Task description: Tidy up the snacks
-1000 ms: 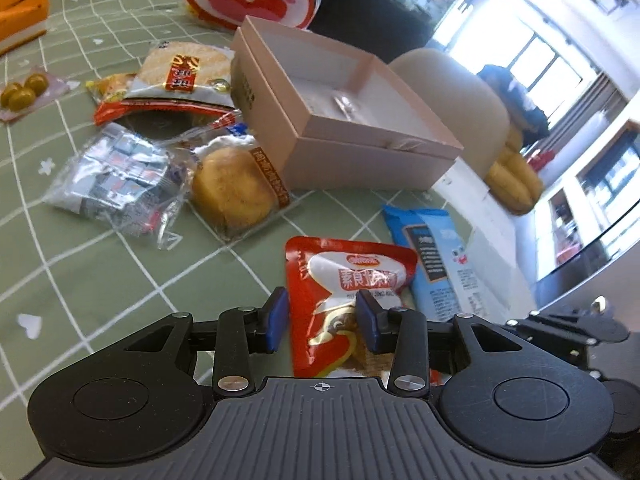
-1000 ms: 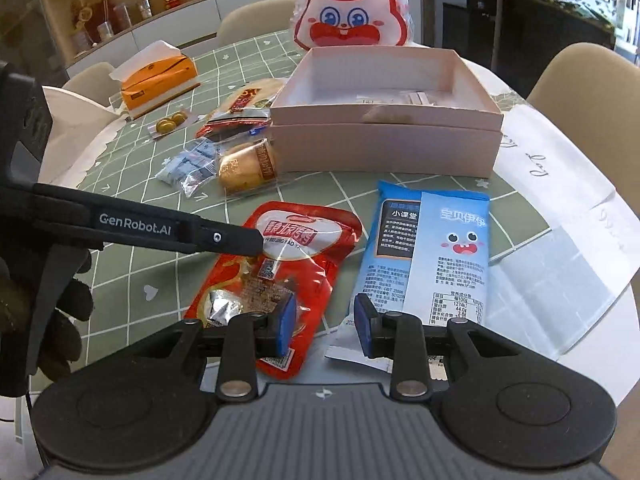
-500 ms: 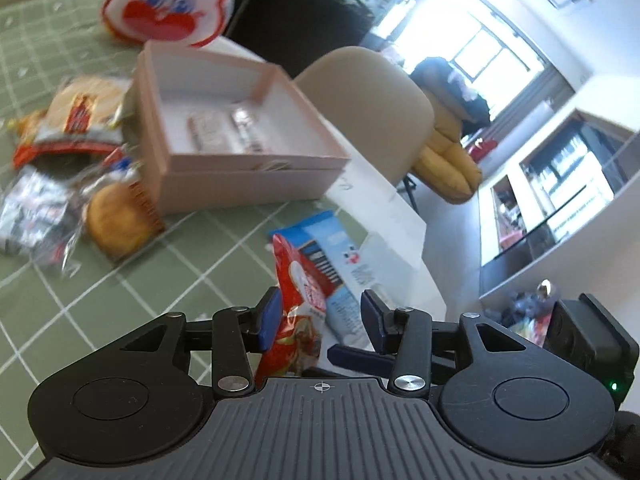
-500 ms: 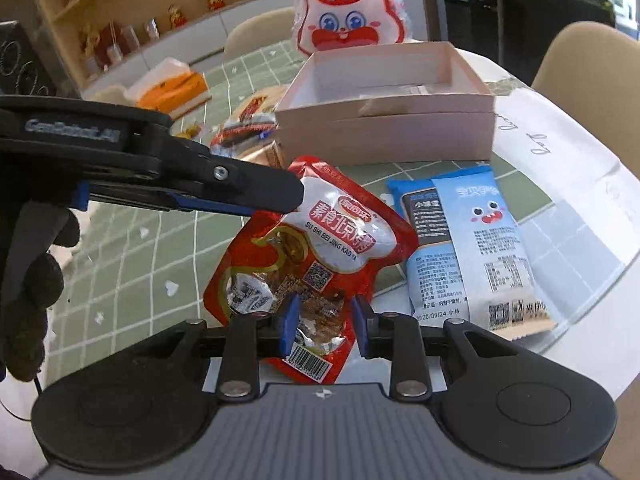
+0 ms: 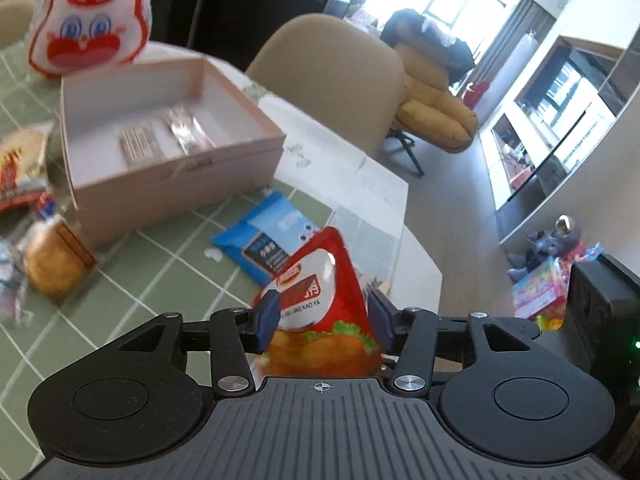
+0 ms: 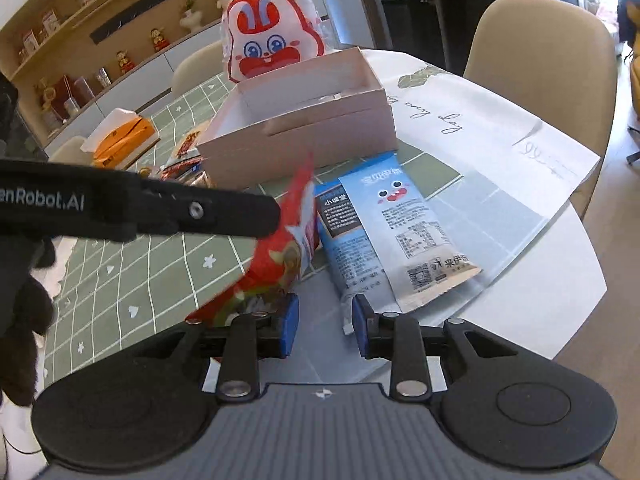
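Just in front of the pink box [image 5: 172, 148], on the side nearest the person, the left claw [image 5: 322, 316] holds a red snack pouch [image 5: 320, 292] up off the table [image 5: 160, 264]. The pouch stands between the blue pads, which look pressed to its sides, though the blur makes the exact contact hard to judge. From the right-hand camera the same pouch [image 6: 280, 256] hangs tilted from the long black arm of the left claw [image 6: 264, 216], clear of the green checked cloth.

The right claw [image 6: 322, 326] sits low and nearer the person than the box, its pads apart with nothing between them. It looks to have the near end of the blue packet [image 6: 380, 232] just ahead of it, and that packet lies flat in front of the box.

My guess is that the step in hand is carrying the red pouch to the box. The next move calls for lifting it over the near wall and letting go above the open floor inside.

The box is open and shallow. On its floor lie two flat wrapped bars [image 5: 160, 140], side by side toward the near wall; the rest looks bare.

To the left of the box wait a round bun in a wrapper [image 5: 52, 268] and a rice cracker packet [image 5: 20, 164]. Behind the box stands a bag with a rabbit face [image 5: 86, 20].
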A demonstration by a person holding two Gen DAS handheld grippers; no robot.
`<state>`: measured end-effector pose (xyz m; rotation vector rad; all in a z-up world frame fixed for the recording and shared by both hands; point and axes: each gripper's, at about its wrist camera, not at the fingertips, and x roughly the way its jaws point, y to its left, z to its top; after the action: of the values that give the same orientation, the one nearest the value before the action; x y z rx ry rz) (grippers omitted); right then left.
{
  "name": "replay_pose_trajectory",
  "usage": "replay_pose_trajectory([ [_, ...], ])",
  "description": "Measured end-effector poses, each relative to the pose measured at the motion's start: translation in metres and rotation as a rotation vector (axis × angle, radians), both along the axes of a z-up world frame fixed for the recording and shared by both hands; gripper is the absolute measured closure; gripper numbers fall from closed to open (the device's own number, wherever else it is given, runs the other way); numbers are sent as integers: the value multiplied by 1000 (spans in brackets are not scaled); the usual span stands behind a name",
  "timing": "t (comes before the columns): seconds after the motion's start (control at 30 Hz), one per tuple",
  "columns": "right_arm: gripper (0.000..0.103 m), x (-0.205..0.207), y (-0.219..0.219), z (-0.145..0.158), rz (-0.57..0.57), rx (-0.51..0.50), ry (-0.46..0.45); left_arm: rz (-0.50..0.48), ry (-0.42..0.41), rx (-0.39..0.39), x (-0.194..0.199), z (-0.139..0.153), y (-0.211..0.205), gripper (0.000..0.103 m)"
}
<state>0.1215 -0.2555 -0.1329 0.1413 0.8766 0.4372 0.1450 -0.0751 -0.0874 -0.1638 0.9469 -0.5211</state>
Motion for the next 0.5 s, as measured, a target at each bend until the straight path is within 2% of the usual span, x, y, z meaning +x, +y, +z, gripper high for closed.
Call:
replay_pose_trajectory([
  [0.07, 74, 0, 5, 1, 20, 7, -7, 3, 1, 23, 1, -2, -1, 49],
  [0.1, 74, 0, 8, 1, 31, 7, -10, 2, 6, 27, 2, -3, 0, 53],
  [0.27, 74, 5, 21, 0, 56, 22, -5, 9, 25, 36, 3, -7, 6, 53],
  [0.4, 74, 7, 30, 2, 68, 29, -11, 11, 36, 18, 2, -9, 18, 53],
  [0.5, 74, 10, 37, 5, 78, 32, -26, 42, 15, -2, -3, -6, 35, 53],
])
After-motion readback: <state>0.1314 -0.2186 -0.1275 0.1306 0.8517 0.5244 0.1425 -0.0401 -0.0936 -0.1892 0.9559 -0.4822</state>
